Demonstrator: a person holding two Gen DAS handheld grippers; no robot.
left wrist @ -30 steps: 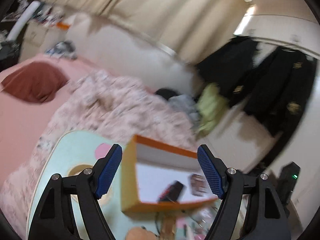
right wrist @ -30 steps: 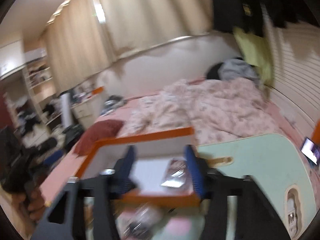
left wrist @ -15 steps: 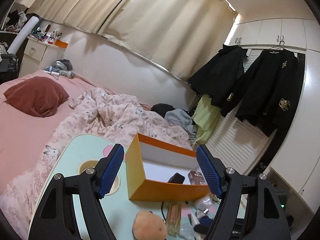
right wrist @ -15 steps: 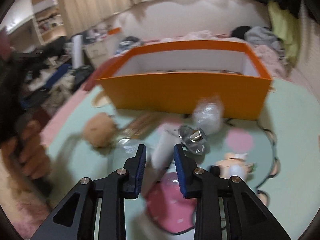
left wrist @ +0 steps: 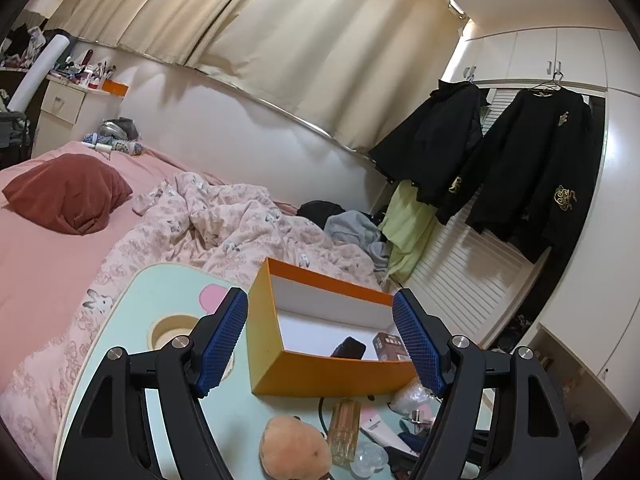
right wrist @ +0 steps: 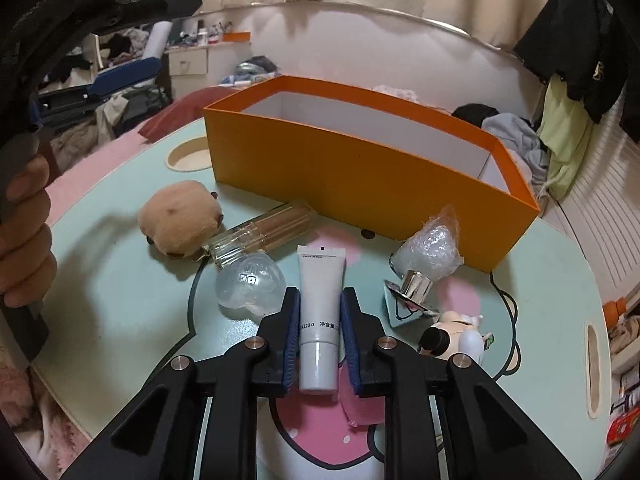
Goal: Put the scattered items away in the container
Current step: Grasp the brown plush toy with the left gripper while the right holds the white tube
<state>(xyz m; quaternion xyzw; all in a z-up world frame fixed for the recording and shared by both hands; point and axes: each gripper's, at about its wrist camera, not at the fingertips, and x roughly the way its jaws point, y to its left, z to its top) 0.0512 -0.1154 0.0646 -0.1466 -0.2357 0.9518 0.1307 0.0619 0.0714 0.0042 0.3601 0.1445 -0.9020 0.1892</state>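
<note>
An orange box (right wrist: 360,168) stands on the mint table (right wrist: 120,280); in the left wrist view the box (left wrist: 328,380) holds a black item (left wrist: 349,347) and a small brown carton (left wrist: 390,346). My right gripper (right wrist: 320,308) has its jaws close around a white tube (right wrist: 320,304) lying on the table. A tan plush (right wrist: 180,220), glass bottle (right wrist: 260,232), clear ball (right wrist: 250,284), bubble-wrap bundle (right wrist: 430,248), silver-capped item (right wrist: 408,296) and small figure (right wrist: 456,332) lie scattered. My left gripper (left wrist: 320,344) is open, held above the table before the box.
A bed with pink quilt (left wrist: 224,220) and red pillow (left wrist: 68,192) lies behind the table. Black jackets (left wrist: 520,168) hang on the wardrobe at right. The table has a round cup recess (left wrist: 168,332) at left.
The right gripper has dropped to the table and moved onto the white tube, jaws narrowed around it. The left gripper has stayed open, nearly still.
</note>
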